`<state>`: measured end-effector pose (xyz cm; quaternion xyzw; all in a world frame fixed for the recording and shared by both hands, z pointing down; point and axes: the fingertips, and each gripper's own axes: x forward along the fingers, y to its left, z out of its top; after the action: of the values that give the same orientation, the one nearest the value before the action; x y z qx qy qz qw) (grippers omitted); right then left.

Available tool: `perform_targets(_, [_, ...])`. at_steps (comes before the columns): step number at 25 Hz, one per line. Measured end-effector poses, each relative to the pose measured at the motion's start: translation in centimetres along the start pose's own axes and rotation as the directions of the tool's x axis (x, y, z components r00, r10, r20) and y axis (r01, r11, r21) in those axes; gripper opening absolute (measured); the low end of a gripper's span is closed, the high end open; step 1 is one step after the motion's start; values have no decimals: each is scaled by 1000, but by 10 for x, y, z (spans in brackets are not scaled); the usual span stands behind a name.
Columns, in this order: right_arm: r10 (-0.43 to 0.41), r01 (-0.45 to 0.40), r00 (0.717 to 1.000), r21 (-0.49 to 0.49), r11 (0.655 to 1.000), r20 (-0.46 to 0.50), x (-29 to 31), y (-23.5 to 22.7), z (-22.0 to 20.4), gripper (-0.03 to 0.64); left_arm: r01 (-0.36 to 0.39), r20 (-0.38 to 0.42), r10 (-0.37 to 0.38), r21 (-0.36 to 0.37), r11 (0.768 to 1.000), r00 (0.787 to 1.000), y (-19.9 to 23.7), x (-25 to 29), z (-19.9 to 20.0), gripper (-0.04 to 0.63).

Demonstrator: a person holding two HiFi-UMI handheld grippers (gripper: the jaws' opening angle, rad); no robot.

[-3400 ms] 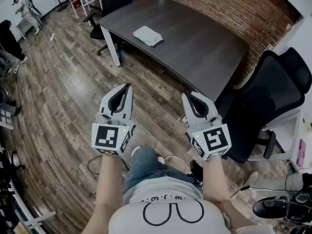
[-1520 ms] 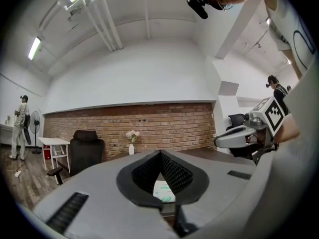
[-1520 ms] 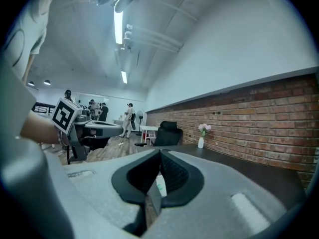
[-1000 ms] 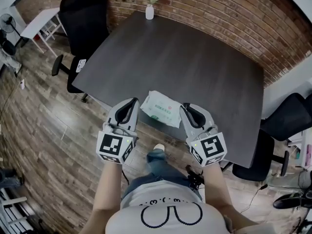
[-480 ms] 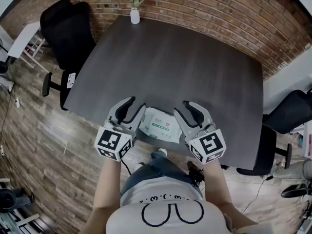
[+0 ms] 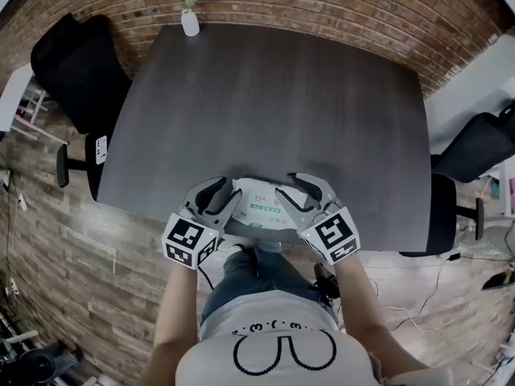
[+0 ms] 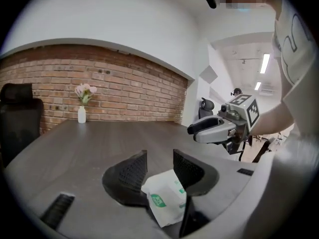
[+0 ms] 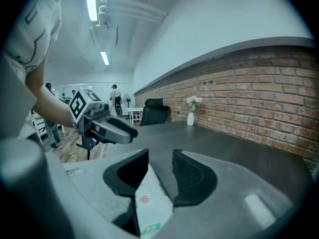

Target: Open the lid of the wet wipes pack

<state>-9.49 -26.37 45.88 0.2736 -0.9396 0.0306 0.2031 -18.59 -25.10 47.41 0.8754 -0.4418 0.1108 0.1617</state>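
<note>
The wet wipes pack (image 6: 263, 208), white with green print and a red mark, lies flat near the front edge of the dark table (image 6: 273, 103). My left gripper (image 6: 228, 187) is at the pack's left end, open; in the left gripper view (image 7: 159, 159) a corner of the pack (image 7: 167, 203) shows low between the jaws, with no pad pressing on it. My right gripper (image 6: 290, 185) is at the right end and its jaws are opening. In the right gripper view (image 8: 160, 159) the pack (image 8: 147, 199) lies under and between the jaws, unpinched. The lid is hidden.
A white vase with pink flowers (image 6: 190, 22) stands at the table's far edge against the brick wall. A black office chair (image 6: 76, 71) is at the left and another (image 6: 479, 147) at the right. My legs are at the table's front edge.
I have come up to the table. Both grippers dropped and moved forward to the two ends of the pack, and their jaws went from shut to open.
</note>
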Motion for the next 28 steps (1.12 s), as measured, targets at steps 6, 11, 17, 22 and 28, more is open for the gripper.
perform_targets(6, [42, -39, 994, 27, 999, -102, 12, 28, -42, 144, 65, -81, -69, -58, 996, 994, -4, 5, -41, 163])
perform_targets(11, [65, -59, 982, 42, 997, -175, 18, 47, -71, 158, 83, -161, -94, -79, 993, 982, -5, 3, -75, 163])
perform_targets(17, [82, -83, 955, 8, 996, -286, 27, 60, -99, 198, 101, -298, -120, -79, 992, 947, -7, 8, -110, 163])
perform_targets(22, [78, -116, 927, -84, 990, -368, 34, 65, -113, 212, 101, -363, -120, -71, 992, 924, -6, 14, -119, 163])
perform_targets(28, [99, -142, 917, -84, 986, -386, 36, 66, -114, 209, 98, -413, -117, -65, 993, 903, -8, 18, -126, 156])
